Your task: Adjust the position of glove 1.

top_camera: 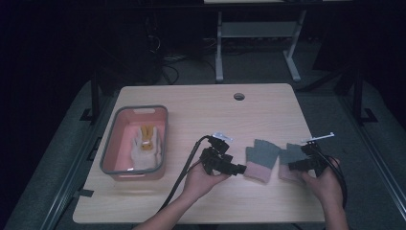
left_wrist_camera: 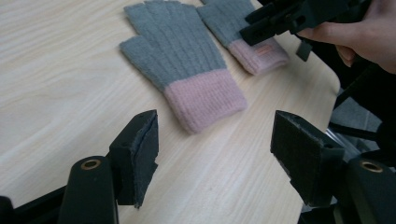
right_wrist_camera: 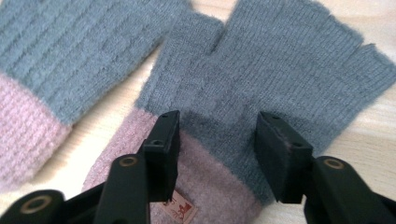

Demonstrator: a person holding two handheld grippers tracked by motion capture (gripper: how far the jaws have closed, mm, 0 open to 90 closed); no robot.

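Observation:
Two grey fingerless gloves with pink cuffs lie flat side by side on the wooden table [top_camera: 201, 110]. The left glove [top_camera: 262, 155] [left_wrist_camera: 182, 60] [right_wrist_camera: 60, 46] has its cuff just ahead of my left gripper [top_camera: 239, 168] [left_wrist_camera: 215, 149], which is open and holds nothing. My right gripper [top_camera: 293, 166] [right_wrist_camera: 217, 149] is open and sits low over the right glove [top_camera: 289, 154] [right_wrist_camera: 280, 60], with its jaws astride the line where grey meets pink. In the left gripper view the right glove [left_wrist_camera: 233, 28] lies under the right gripper [left_wrist_camera: 289, 18].
A pink basin with a grey rim [top_camera: 107, 143] stands at the table's left and holds a cream and yellow glove [top_camera: 146, 143]. A round cable hole [top_camera: 239, 96] sits near the far edge. Desk legs and cables stand on the dark floor beyond.

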